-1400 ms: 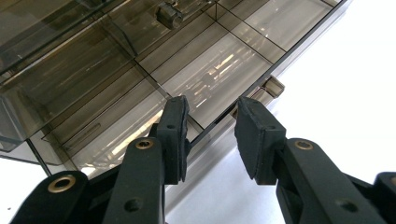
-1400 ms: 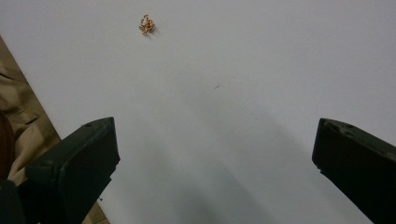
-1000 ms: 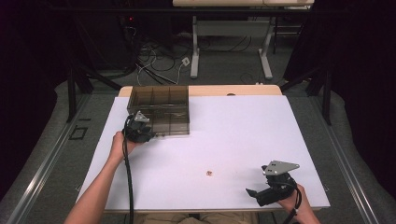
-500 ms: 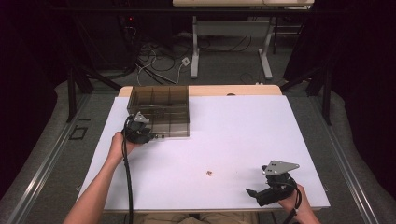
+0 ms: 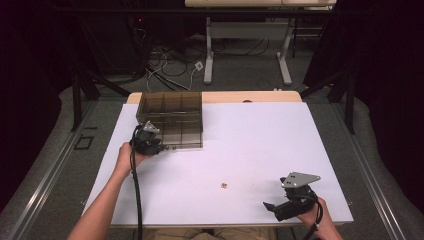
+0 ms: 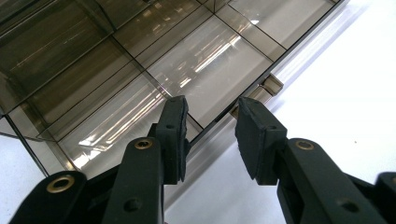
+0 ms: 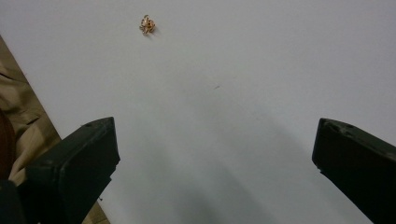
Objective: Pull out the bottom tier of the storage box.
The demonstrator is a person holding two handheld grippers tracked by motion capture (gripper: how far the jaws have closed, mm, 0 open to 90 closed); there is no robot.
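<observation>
The smoky compartment box [image 5: 172, 117] sat at the far left of the white table [image 5: 250, 145], its back wall near the table's far edge and its left wall close to the left edge; to its right lay wide bare surface. The left gripper [image 5: 152, 145] hovered at the box's near left corner. In the left gripper view its jaws stood part open astride the box's front wall [image 6: 219, 123], one pad [image 6: 173, 133] over a compartment floor, the other outside near a small latch [image 6: 271, 84]; neither pad pressed the wall.

Right of the box, a tiny golden object [image 5: 224, 185] lay alone on open table, well apart from everything. Farther right, the right gripper [image 5: 270, 206] rested close to the table's near edge, jaws spread wide and empty, pointing toward that object [image 7: 146, 24] across bare surface. Nothing stood between them.
</observation>
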